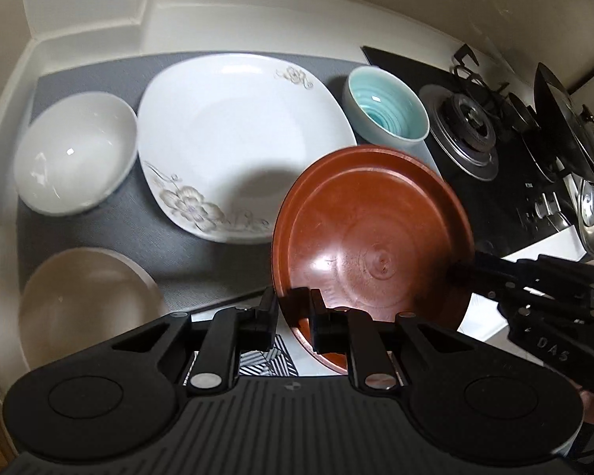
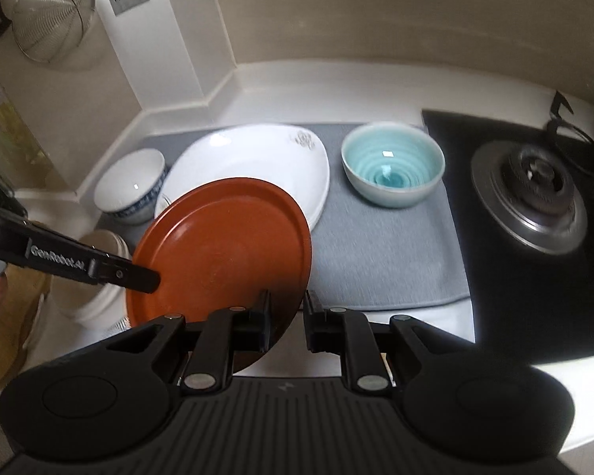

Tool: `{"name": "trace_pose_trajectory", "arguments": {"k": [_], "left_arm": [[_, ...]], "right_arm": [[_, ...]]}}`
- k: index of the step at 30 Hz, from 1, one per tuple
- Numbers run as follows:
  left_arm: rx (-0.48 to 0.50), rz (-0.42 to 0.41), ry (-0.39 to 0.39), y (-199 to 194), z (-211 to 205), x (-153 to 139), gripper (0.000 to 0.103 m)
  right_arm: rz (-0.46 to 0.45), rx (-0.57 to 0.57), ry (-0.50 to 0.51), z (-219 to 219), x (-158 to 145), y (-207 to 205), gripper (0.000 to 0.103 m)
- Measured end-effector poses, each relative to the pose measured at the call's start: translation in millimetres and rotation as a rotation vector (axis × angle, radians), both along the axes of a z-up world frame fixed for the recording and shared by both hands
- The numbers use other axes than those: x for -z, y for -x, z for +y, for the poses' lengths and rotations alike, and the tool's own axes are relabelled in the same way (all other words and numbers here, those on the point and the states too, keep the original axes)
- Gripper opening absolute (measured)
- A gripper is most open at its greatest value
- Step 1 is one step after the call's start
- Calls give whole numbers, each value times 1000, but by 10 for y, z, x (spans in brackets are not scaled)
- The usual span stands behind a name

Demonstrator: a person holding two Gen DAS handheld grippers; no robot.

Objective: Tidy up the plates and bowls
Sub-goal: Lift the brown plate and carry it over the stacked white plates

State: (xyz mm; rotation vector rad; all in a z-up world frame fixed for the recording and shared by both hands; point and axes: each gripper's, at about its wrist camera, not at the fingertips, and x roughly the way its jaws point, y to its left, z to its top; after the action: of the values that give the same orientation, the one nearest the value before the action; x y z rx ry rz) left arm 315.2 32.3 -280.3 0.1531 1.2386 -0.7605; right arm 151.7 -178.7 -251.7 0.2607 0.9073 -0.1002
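Right now the brown plate (image 1: 372,237) hangs tilted above the worktop (image 2: 396,328), carried between both claws. The left claw (image 1: 293,308) is clamped on its near rim; the right claw (image 2: 287,312) grips the opposite edge, its fingers narrow around the rim. Just ahead of both lies the white floral plate (image 1: 233,138) on the grey mat (image 2: 376,253), the likely stacking spot. A white bowl (image 1: 75,154) sits left of it, a blue bowl (image 2: 392,170) right, a tan bowl (image 1: 87,304) nearer. Beyond, right, is the gas stove (image 2: 530,194).
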Motion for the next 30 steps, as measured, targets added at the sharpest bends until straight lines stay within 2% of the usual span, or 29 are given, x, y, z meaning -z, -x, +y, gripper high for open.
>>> {"name": "trace_pose_trajectory", "arguments": {"k": [7, 10, 13, 18, 23, 28, 30], "left_arm": [[-35, -34, 34, -129, 81, -221, 17], [-58, -41, 69, -240, 123, -367, 17], [-82, -33, 136, -354, 183, -560, 17], [-108, -122, 169, -498, 194, -825, 17], [-130, -134, 126, -738, 34, -720, 17], [-162, -78, 82, -996, -94, -441, 18], [-148, -85, 70, -1032, -138, -368, 17]], "right_arm": [[-42, -10, 4, -7, -232, -211, 19], [-68, 1, 1, -8, -353, -323, 19], [-102, 33, 1, -26, -499, -433, 19], [-160, 36, -10, -40, -721, -609, 19], [-130, 23, 1, -65, -596, -889, 19], [-87, 44, -24, -150, -327, -1180, 19], [-71, 51, -19, -171, -223, -1263, 19]]}}
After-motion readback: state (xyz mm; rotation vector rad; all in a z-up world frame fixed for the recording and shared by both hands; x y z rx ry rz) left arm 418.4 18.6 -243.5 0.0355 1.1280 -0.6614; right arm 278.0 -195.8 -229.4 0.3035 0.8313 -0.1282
